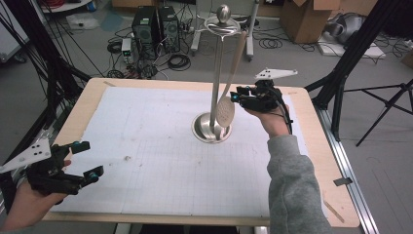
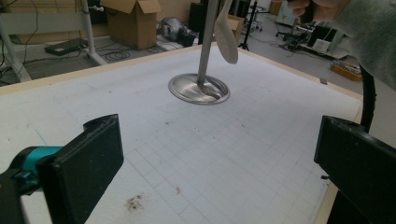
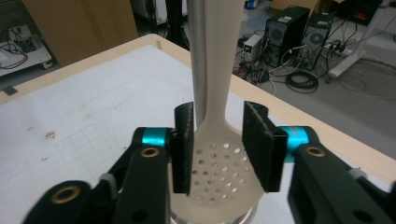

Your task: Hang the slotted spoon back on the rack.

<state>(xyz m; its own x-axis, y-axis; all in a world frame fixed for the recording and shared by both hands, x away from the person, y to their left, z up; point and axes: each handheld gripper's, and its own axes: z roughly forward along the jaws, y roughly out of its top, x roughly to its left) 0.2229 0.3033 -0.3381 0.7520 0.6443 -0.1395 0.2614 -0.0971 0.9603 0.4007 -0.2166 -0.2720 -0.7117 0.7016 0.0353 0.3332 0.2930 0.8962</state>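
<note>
A steel utensil stand rises from a round base at the middle back of the table. A cream slotted spoon hangs from the stand's top ring, bowl down beside the pole. My right gripper is level with the spoon's bowl from the right. In the right gripper view the spoon lies between the jaws of that gripper, with small gaps showing at its neck, so the pads do not press on it. My left gripper rests open at the near left corner, with bare mat between its jaws.
A white gridded mat covers the wooden table. Computer towers, cables and cardboard boxes sit on the floor behind. Black tripod legs stand off the table's right side.
</note>
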